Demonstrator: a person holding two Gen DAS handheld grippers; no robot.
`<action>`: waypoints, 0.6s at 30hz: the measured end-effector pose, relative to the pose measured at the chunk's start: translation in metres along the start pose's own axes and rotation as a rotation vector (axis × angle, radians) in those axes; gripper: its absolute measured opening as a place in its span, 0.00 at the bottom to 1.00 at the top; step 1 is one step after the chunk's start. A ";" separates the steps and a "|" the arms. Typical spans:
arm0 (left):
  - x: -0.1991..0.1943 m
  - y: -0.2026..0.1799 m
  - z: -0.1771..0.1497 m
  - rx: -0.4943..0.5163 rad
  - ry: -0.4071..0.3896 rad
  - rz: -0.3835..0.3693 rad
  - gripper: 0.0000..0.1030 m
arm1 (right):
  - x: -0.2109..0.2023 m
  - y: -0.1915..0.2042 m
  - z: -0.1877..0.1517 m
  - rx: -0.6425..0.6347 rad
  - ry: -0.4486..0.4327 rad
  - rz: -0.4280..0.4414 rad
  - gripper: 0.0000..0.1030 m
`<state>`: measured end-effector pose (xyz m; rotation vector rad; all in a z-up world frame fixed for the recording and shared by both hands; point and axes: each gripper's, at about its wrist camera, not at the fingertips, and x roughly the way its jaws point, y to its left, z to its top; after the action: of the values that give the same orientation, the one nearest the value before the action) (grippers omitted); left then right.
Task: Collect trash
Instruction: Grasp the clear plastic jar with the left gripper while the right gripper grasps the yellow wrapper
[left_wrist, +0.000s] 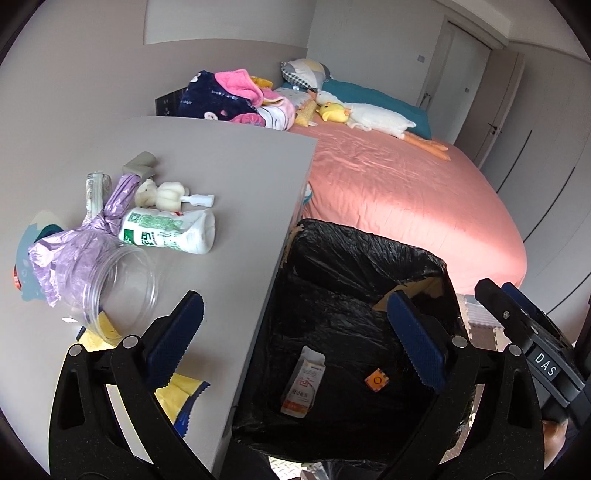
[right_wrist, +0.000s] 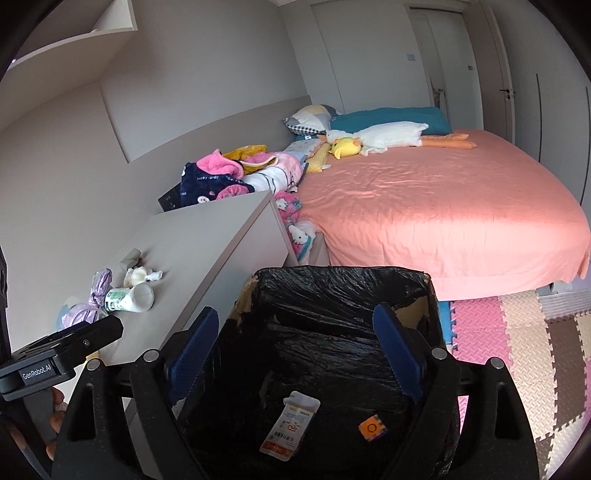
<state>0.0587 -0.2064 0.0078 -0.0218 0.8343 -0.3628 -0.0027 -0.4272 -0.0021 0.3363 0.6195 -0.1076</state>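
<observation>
My left gripper (left_wrist: 295, 339) is open with nothing between its fingers, above the near edge of a grey nightstand (left_wrist: 240, 166) and a black-lined trash bin (left_wrist: 369, 236). My right gripper (right_wrist: 295, 350) is open too, over the same bin (right_wrist: 332, 275). At the bin's bottom lie a white and orange packet (left_wrist: 303, 384) (right_wrist: 290, 424) and a small orange square (left_wrist: 376, 380) (right_wrist: 372, 427). On the nightstand lie a clear plastic jar (left_wrist: 118, 284), a purple bag (left_wrist: 74, 254), a white and green wrapper (left_wrist: 170, 230), a yellow packet (left_wrist: 181, 391) under the left finger, and a small white toy (left_wrist: 162, 194).
A bed with a pink sheet (right_wrist: 424, 206) stands behind the bin, with plush toys (right_wrist: 388, 136) and a heap of clothes (right_wrist: 229, 173) at its head. Foam floor mats (right_wrist: 517, 332) lie to the right. The right gripper's body (left_wrist: 535, 343) is close beside the left one.
</observation>
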 end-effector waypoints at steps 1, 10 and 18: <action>-0.002 0.004 0.000 -0.003 -0.003 0.005 0.94 | 0.000 0.003 0.000 -0.007 0.002 0.003 0.83; -0.018 0.031 -0.002 -0.019 -0.023 0.053 0.94 | 0.008 0.033 -0.007 -0.058 0.027 0.042 0.83; -0.029 0.061 -0.003 -0.042 -0.041 0.106 0.94 | 0.017 0.067 -0.017 -0.128 0.060 0.079 0.83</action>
<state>0.0571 -0.1395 0.0172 -0.0243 0.7993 -0.2445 0.0148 -0.3580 -0.0061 0.2400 0.6684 0.0178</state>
